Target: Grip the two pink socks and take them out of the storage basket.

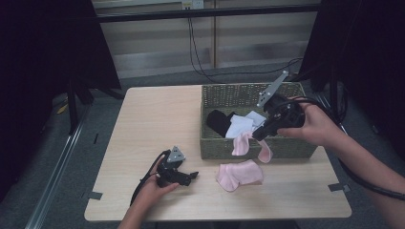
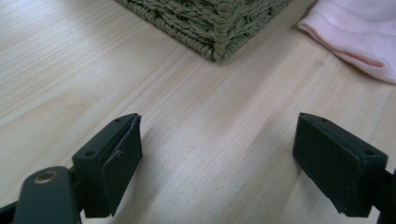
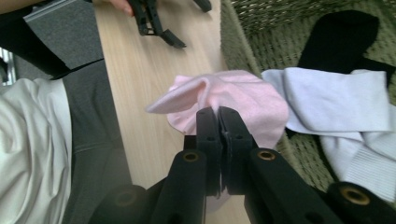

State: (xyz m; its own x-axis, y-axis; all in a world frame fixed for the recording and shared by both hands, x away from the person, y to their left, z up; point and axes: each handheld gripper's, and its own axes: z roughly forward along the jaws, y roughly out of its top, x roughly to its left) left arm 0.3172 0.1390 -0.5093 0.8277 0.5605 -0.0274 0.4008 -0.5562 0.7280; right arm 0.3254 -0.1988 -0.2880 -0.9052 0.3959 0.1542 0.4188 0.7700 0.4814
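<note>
The pink sock (image 1: 248,145) hangs from my right claw (image 1: 258,136), draped over the near wall of the woven basket (image 1: 248,93), one end dangling outside toward the table. In the right gripper view my jaws are pressed tight together on that pink sock (image 3: 233,98), the fabric bunching up just past the tips. My right hand (image 1: 313,125) holds the claw tilted down and to the left over the basket's near edge.

Just below, on the table (image 1: 143,124), lies a second pink sock (image 1: 239,174), folded and flat, close to the basket's front wall but apart from the one I hold. Inside the basket rest a white sock (image 1: 241,125) and a black sock (image 1: 218,121), side by side, touching.

My left claw (image 1: 191,177) sits low on the table, well left of the folded sock, with my left hand (image 1: 155,191) behind it. In the left gripper view its jaws are spread wide with bare wood between them, the basket's corner (image 2: 219,32) ahead.
</note>
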